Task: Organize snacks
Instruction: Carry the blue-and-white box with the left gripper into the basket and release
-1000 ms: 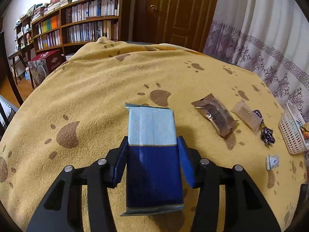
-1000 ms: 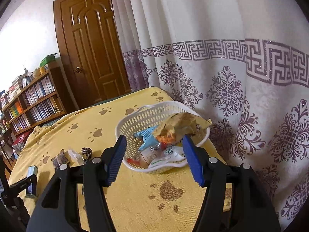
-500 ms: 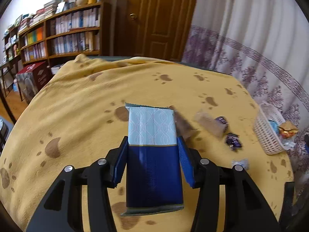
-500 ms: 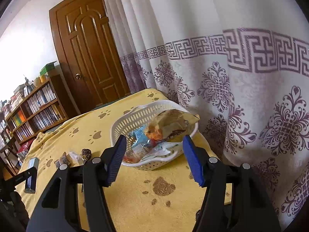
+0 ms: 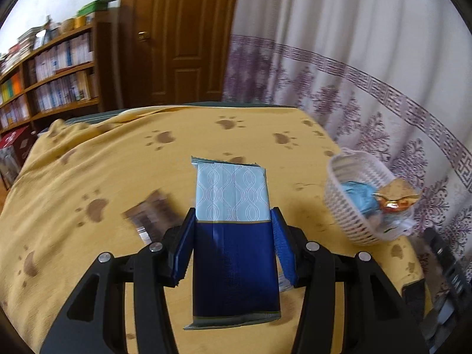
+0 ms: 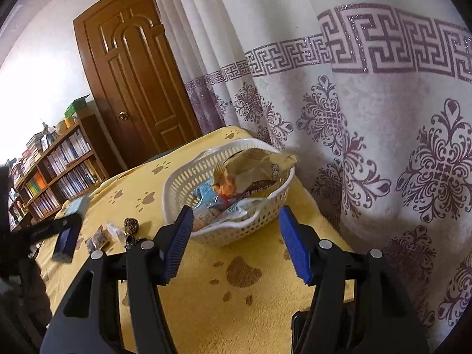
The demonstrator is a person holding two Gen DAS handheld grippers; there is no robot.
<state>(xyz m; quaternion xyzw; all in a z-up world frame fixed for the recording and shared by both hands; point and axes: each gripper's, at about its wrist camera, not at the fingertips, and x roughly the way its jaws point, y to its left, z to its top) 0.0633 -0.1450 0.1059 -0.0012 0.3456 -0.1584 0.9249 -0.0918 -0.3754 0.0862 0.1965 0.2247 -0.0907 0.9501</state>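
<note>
In the left wrist view, the left gripper [image 5: 233,244] clamps a flat foil snack packet, dark blue below and pale blue with a wavy pattern above [image 5: 233,227], its blue pads pressed against the packet's two long edges at frame centre. The packet is held above the yellow paw-print tablecloth [image 5: 118,159]. At the right of the frame a white perforated plastic basket [image 5: 351,206] stands on the cloth beside the white curtain with purple patterns [image 5: 354,67]; it holds several wrapped snacks, a tan crinkled bag [image 5: 398,191] at its far rim. A blurred brown wrapped snack [image 5: 150,215] lies on the cloth left of the gripper.

In the right wrist view, the right gripper [image 6: 236,242] stands with its jaws spread wide and nothing between them, just in front of the basket [image 6: 236,233] at frame centre. At lower left, small wrapped sweets [image 6: 115,233] lie on the cloth, and the held packet [image 6: 69,230] shows near the left edge.
</note>
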